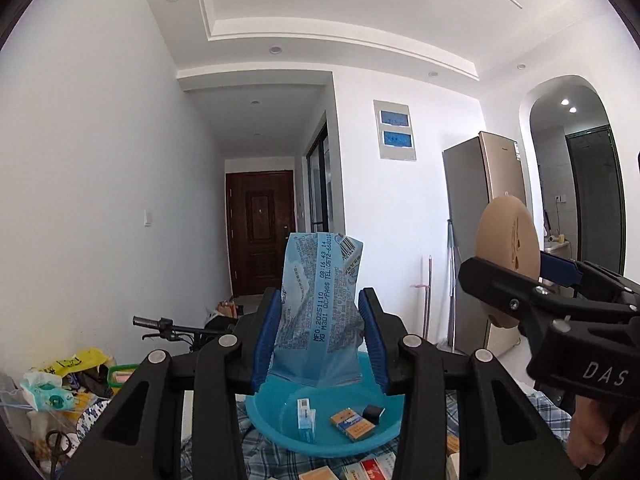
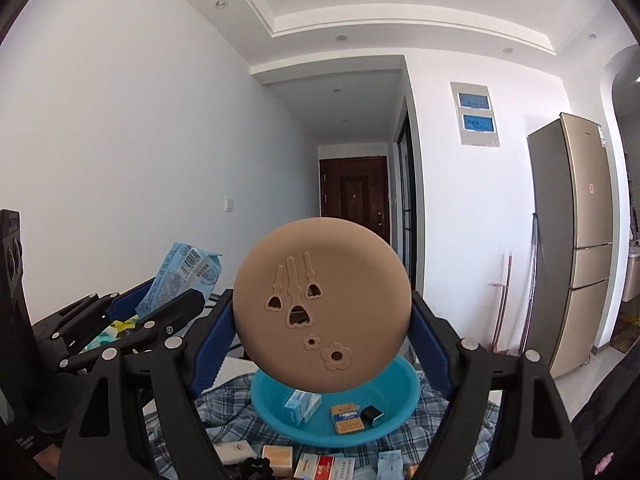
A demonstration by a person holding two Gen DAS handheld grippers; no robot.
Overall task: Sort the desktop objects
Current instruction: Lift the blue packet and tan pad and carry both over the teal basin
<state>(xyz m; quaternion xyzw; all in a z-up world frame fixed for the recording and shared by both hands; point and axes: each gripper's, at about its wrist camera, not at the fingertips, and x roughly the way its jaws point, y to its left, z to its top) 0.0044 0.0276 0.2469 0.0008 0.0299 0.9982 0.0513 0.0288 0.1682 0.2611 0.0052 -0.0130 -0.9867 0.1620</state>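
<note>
Left gripper (image 1: 320, 320): jaws narrow, blue pads clamped on a light-blue packet (image 1: 318, 308) that stands upright between them, held above the basin (image 1: 276, 436).

Right gripper (image 2: 322, 328): jaws wide, pads pressed on the rim of a tan disc (image 2: 322, 304) at 3 and 9 o'clock. The disc faces the camera, cut-outs visible, and hangs over the basin's far rim.

Progress: judged partly done. The basin holds three items: a blue-white box (image 2: 302, 402) at 9 o'clock, an orange box (image 2: 347, 418) near centre, and a black block (image 2: 373, 416) at 3 o'clock. Packet and disc are in hand, not yet placed. Several small boxes (image 2: 312, 466) lie on the checked cloth (image 2: 228, 400) at the basin's 6 o'clock, unsorted.

View differences: the left wrist view shows the packet's printed face, the disc edge-on at 3 o'clock, the hand on the right gripper's handle (image 1: 588, 436) and a clutter pile (image 1: 56, 392) at 8 o'clock. The right wrist view shows the disc's face and the left gripper from the side at 9 o'clock.
</note>
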